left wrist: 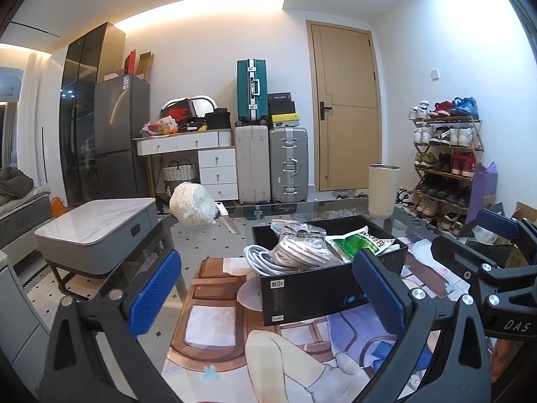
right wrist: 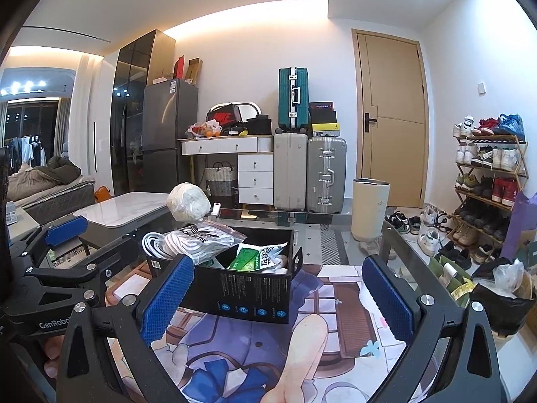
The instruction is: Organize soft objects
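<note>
A black box point(left wrist: 322, 290) stands on the glass table over an illustrated mat point(left wrist: 231, 332). It holds a bagged bundle of laces point(left wrist: 298, 247), a white cable point(left wrist: 260, 258) and a green-and-white packet point(left wrist: 359, 240). The box also shows in the right wrist view point(right wrist: 248, 290). A bagged white bundle point(left wrist: 192, 205) lies at the table's far edge, also in the right wrist view point(right wrist: 188, 202). My left gripper point(left wrist: 268, 290) is open and empty, just in front of the box. My right gripper point(right wrist: 278, 295) is open and empty, near the box's front right.
A cream cylinder point(left wrist: 383, 190) stands at the table's far right. A low grey side table point(left wrist: 97, 235) is on the left. A shoe rack point(right wrist: 486, 181) lines the right wall. Suitcases point(left wrist: 272, 164) and a drawer unit point(left wrist: 217, 171) stand behind. A bin bag point(right wrist: 503, 288) is at right.
</note>
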`<act>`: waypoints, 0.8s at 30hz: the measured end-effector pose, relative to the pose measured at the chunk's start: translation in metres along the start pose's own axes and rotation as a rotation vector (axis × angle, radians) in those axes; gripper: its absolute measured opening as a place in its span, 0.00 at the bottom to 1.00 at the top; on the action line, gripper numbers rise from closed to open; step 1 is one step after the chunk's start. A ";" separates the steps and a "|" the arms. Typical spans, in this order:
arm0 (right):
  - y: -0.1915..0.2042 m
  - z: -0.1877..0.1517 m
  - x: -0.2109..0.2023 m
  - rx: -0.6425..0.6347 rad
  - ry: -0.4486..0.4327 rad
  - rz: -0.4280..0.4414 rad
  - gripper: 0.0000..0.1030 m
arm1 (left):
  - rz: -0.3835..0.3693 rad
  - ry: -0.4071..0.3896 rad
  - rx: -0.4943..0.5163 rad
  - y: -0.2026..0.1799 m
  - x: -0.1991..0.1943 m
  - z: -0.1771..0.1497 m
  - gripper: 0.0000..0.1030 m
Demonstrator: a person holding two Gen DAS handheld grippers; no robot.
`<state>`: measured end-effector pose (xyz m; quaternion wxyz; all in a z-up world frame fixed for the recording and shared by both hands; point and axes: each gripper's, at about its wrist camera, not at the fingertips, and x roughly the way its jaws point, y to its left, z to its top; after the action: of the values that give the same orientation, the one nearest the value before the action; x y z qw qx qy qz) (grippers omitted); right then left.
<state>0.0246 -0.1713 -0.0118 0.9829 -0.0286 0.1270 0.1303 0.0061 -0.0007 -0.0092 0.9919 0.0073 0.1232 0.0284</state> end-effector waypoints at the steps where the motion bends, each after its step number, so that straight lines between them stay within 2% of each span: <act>1: 0.000 0.000 0.000 -0.001 0.004 0.002 0.99 | -0.001 0.001 0.002 0.000 0.000 0.000 1.00; 24: 0.002 0.001 0.002 -0.008 0.013 0.019 0.99 | -0.009 0.009 0.010 -0.001 0.001 0.000 1.00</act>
<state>0.0264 -0.1688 -0.0117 0.9807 -0.0321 0.1331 0.1399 0.0070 -0.0017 -0.0097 0.9914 0.0118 0.1278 0.0234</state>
